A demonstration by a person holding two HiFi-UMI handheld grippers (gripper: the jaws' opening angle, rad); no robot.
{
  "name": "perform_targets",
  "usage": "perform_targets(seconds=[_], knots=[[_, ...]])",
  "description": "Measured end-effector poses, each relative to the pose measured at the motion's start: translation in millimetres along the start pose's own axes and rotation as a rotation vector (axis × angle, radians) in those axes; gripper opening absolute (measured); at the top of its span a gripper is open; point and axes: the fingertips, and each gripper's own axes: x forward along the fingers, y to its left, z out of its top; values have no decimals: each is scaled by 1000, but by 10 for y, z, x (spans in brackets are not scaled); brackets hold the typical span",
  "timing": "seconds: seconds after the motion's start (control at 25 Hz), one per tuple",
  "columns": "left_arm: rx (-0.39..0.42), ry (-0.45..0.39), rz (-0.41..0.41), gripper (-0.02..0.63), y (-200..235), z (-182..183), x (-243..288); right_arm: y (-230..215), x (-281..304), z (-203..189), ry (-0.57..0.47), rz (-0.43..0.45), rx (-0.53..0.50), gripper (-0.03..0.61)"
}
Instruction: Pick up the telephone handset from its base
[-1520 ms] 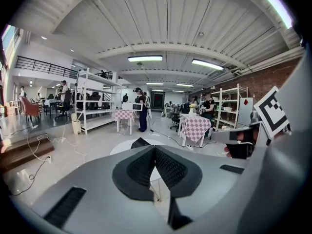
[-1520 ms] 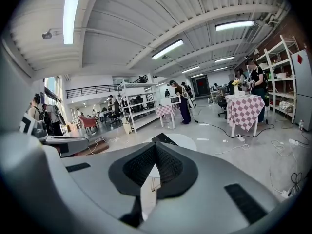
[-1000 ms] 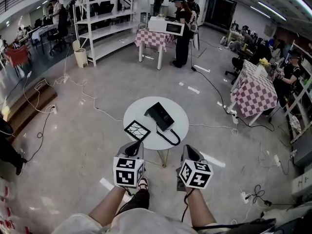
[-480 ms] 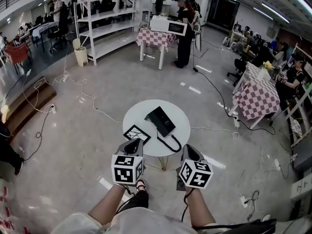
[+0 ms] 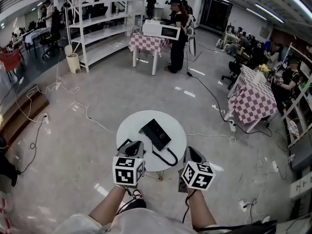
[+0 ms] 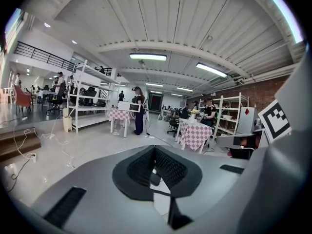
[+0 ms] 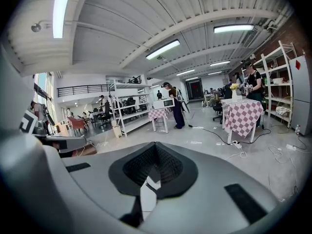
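A black telephone [image 5: 155,133] sits on a small round white table [image 5: 131,126], its handset lying on the base and its cord [image 5: 165,157] looping toward the near edge. My left gripper [image 5: 136,144] hovers over the table's near left rim, short of the phone, jaws shut with nothing in them. My right gripper [image 5: 191,150] hangs at the near right rim, also shut and empty. In the left gripper view the jaws [image 6: 155,167] meet; in the right gripper view the jaws [image 7: 153,172] meet too. The phone is not clear in either gripper view.
A black-framed card [image 5: 124,143] lies on the table, mostly hidden behind my left gripper. Cables [image 5: 87,113] trail over the floor. Checked tables [image 5: 256,99] [image 5: 148,42], shelving [image 5: 97,28] and standing people [image 5: 176,28] are farther off.
Both grippers have come forward to the table, so its near edge now lies under their tips. Their jaws stay shut. The phone has not moved on the table.
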Motion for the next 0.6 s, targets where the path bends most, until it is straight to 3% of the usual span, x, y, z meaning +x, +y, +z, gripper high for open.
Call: perform_targets(seconds=[0.6], knots=[[11,16,-4,17,504,338,824,100,955,342,28,9,-19,24]])
